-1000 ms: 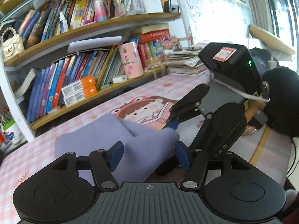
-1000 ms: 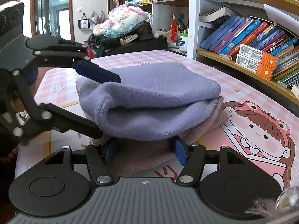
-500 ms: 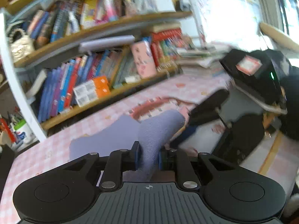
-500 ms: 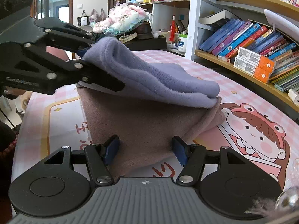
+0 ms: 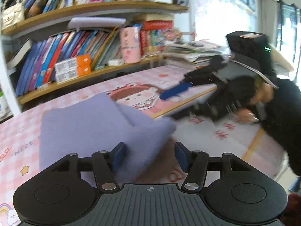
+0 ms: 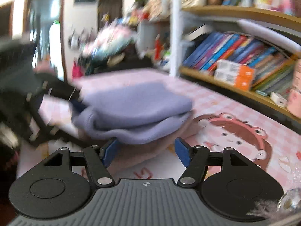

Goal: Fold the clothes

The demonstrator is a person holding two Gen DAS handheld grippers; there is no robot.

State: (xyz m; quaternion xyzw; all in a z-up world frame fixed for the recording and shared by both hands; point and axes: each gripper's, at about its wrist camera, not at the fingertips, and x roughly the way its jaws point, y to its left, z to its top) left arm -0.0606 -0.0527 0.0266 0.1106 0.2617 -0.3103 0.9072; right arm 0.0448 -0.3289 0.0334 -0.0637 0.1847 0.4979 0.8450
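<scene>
At frame centre on table [image 5: 235, 143]: folded purple cloth [image 5: 90, 124] | left tool [image 5: 149, 155] opening, corner loose between pads | right tool [image 6: 145, 151] opening, empty | step: release after fold | next: likely withdraw, flatten.

The cloth [image 5: 90, 124] lies folded on the counter [image 5: 235, 137], just ahead of my left fingers [image 5: 118, 153], its near corner between them. My right gripper [image 5: 175, 92] is beyond it to the right. Behind the counter stands the bookshelf [image 5: 94, 75], books [image 5: 56, 60] on it.
</scene>
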